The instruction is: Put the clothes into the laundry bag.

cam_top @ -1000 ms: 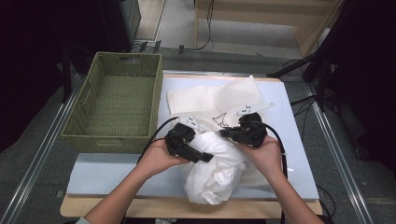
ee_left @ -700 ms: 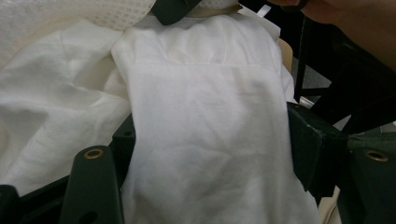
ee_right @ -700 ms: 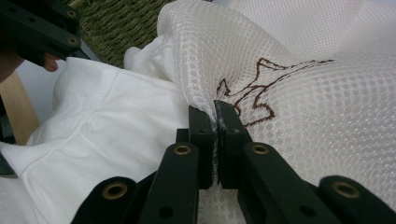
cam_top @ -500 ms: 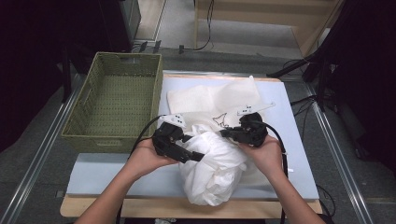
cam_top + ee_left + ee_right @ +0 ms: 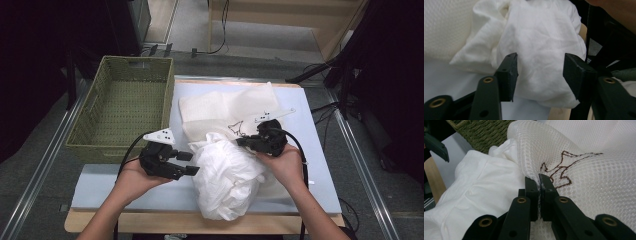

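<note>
The right gripper point(image 5: 539, 182) pinches the mesh laundry bag point(image 5: 225, 107) by its mouth at table centre, while the left gripper point(image 5: 540, 72) — jaws wide — faces the white garment point(image 5: 227, 175) bunched toward six o'clock — barely in, most stuffing left.

The left gripper point(image 5: 189, 163) now sits back toward the basket point(image 5: 120, 150), off the white garment point(image 5: 227, 175), jaws parted.
</note>
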